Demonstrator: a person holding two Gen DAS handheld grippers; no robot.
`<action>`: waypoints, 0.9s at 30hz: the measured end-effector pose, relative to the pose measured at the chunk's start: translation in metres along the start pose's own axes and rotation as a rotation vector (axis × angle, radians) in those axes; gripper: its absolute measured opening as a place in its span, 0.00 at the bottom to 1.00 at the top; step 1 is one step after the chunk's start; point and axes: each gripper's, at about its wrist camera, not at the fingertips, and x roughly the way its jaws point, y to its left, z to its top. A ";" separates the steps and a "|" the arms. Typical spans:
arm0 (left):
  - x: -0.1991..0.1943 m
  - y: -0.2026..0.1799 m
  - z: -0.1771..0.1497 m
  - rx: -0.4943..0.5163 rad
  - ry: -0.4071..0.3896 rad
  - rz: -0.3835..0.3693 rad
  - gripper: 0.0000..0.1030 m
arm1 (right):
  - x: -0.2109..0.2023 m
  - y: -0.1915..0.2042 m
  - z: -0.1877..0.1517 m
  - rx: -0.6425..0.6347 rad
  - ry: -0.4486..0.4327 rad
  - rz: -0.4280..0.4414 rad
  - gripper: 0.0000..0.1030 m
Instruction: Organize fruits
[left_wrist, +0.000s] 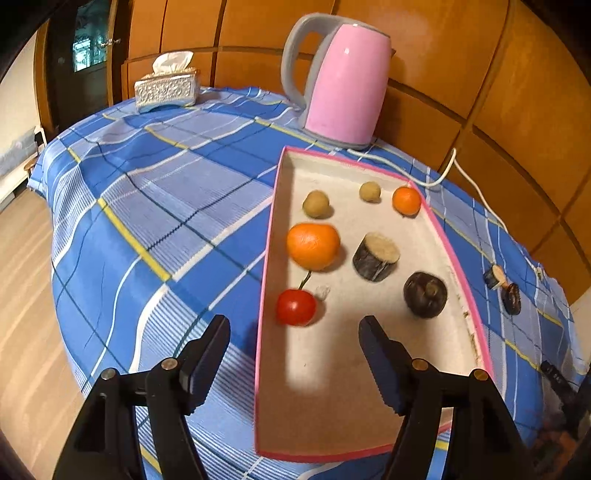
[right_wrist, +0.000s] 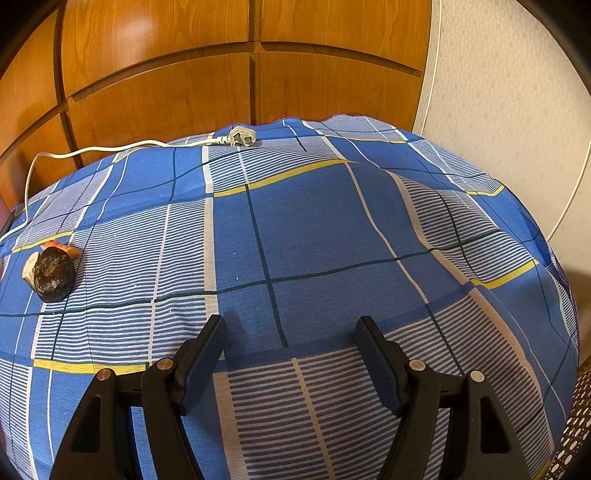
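A pink-rimmed tray (left_wrist: 265, 280) lies on the blue checked cloth. In it sit a red cherry tomato (left_wrist: 296, 307), a large orange (left_wrist: 313, 246), a small orange (left_wrist: 406, 200), two tan round fruits (left_wrist: 316, 204) (left_wrist: 370, 191), a dark cut log-like piece (left_wrist: 376, 256) and a dark round fruit (left_wrist: 424, 294). My left gripper (left_wrist: 295, 326) hangs open just in front of the tomato, nothing between its fingers. In the right wrist view my right gripper (right_wrist: 291, 326) stands open over bare cloth. A dark fruit piece (right_wrist: 53, 275) lies on the cloth far to its left.
A pink kettle (left_wrist: 345, 83) stands behind the tray, its white cord (left_wrist: 465, 177) trailing to a plug (right_wrist: 242, 138). A tissue box (left_wrist: 166, 88) sits at the back left. Two dark scraps (left_wrist: 504, 286) lie right of the tray. Wooden panels back the table.
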 end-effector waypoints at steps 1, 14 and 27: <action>0.002 0.001 -0.003 0.000 0.008 0.001 0.71 | 0.000 0.000 0.000 0.000 0.000 0.000 0.71; 0.018 -0.003 -0.018 0.007 0.067 -0.014 0.73 | 0.004 0.020 0.026 -0.032 0.121 0.141 0.61; 0.018 -0.003 -0.018 0.010 0.072 -0.024 0.74 | -0.016 0.164 0.081 -0.545 0.108 0.473 0.31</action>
